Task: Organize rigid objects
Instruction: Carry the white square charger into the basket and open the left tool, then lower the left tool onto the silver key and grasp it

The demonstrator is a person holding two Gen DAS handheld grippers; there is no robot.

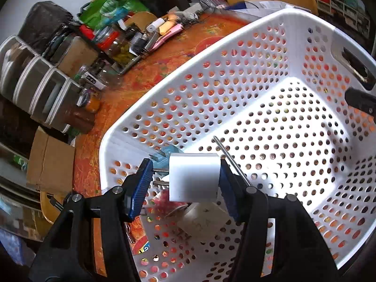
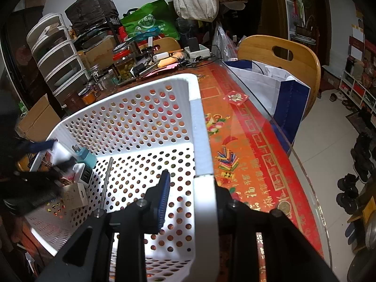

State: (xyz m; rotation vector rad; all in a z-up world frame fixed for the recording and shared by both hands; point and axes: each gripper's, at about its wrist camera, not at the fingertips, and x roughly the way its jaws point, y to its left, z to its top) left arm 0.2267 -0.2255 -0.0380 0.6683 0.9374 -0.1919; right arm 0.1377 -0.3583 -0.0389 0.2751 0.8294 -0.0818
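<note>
A white perforated basket (image 1: pixel 235 54) stands on the orange-red table. My left gripper (image 1: pixel 185 178) is shut on a white charger cube (image 1: pixel 193 177), holding it over the basket's near corner. Below it lie a teal plug adapter (image 1: pixel 168 156), a metal rod (image 1: pixel 231 158) and other chargers. In the right wrist view my right gripper (image 2: pixel 191 188) is closed around the basket's right rim (image 2: pixel 202 159); the teal adapter (image 2: pixel 85 157), a white multi-port charger (image 2: pixel 82 174), a beige charger (image 2: pixel 75 196) and the rod (image 2: pixel 105 183) lie in the basket's left corner. The left gripper (image 2: pixel 50 150) is blurred there.
Clutter lines the table's far edge: jars (image 2: pixel 123 64), a white drawer unit (image 2: pixel 57 56), a green bag (image 2: pixel 150 22), a power strip (image 2: pixel 197 50). A cardboard box (image 2: pixel 38 119) sits left. A wooden chair (image 2: pixel 279 56) with a blue-white bag (image 2: pixel 277 89) stands beyond the table's glass edge.
</note>
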